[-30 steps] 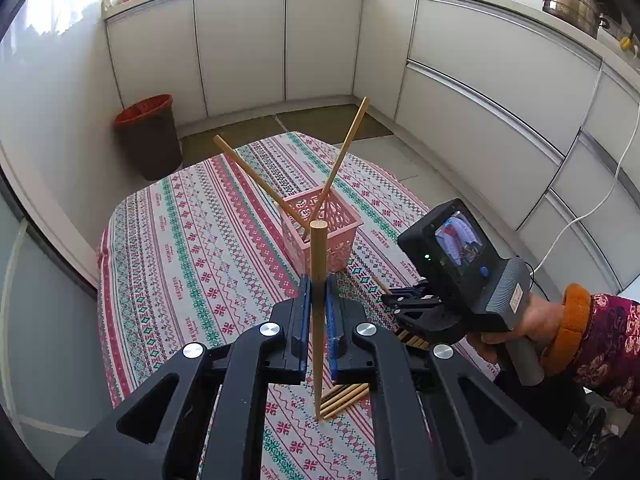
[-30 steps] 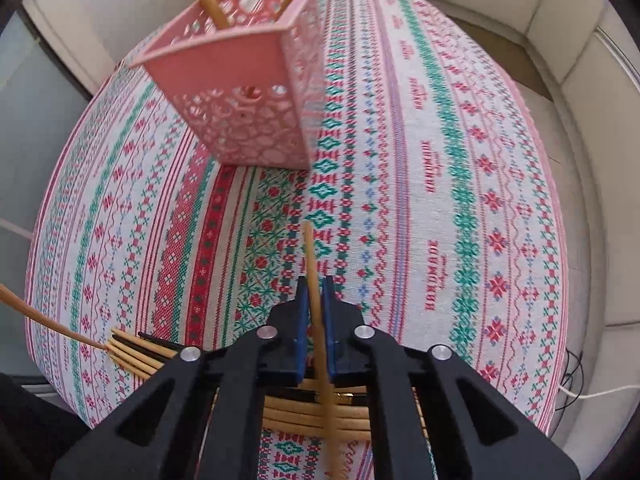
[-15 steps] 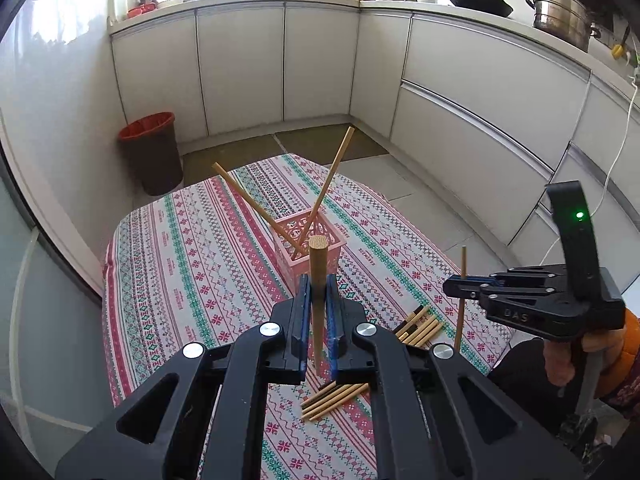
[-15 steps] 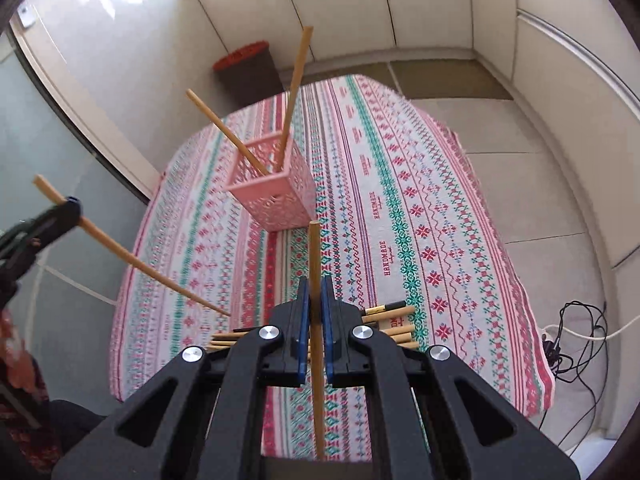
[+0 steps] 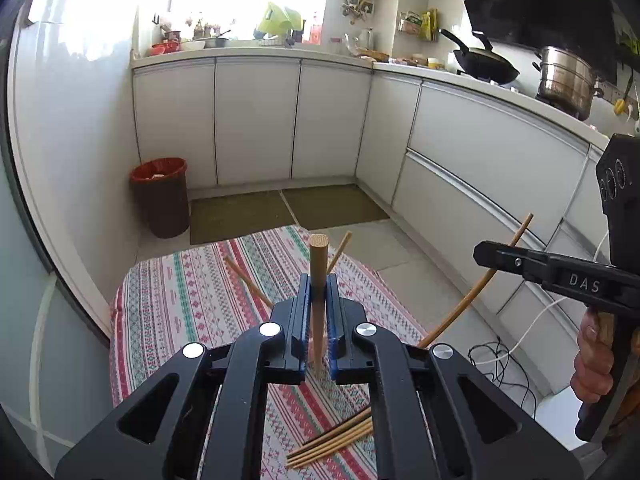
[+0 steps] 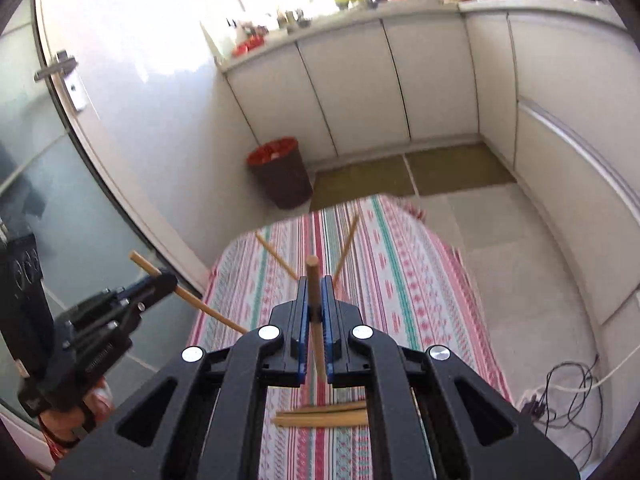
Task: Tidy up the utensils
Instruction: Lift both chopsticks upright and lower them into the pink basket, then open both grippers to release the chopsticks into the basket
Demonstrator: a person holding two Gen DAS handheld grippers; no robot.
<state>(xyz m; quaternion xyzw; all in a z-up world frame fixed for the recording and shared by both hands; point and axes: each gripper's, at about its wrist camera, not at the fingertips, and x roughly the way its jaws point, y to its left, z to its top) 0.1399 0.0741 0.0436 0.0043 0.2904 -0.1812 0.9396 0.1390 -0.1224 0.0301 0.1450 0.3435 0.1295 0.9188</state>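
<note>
Left tongs: my left tongs (image 5: 318, 304) are clamped tight on one chopstick (image 5: 318, 280), gripped about mid-shaft so it stands nearly upright and can go down end-first.
Right tongs: my right tongs (image 6: 314, 304) are pinched closed on a second chopstick (image 6: 313, 300), also mid-length; seen from my left side it slants up toward 1 o'clock from the tip of the tongs.
Why held high: I judge both sticks are raised above the table so their lower ends clear the two sticks already standing ahead of them before I lower them in.
Standing sticks: two chopsticks (image 5: 248, 282) lean apart in a V just beyond my left jaws, one toward 10 o'clock and one toward 1 o'clock; whatever holds them is hidden behind my tongs.
Loose pile: a small bundle of chopsticks (image 5: 332, 438) lies flat on the tablecloth (image 5: 180, 300) at 5 o'clock from my left jaws, waiting to be picked up.
Look of the sticks: plain light wood, round in section with a flat cut top, slim and smooth, all much alike.
Hand: my right hand (image 5: 594, 364) wraps the grip at the far 3 o'clock edge.
Progress: I reckon I am midway, with several sticks yet to sort.
</note>
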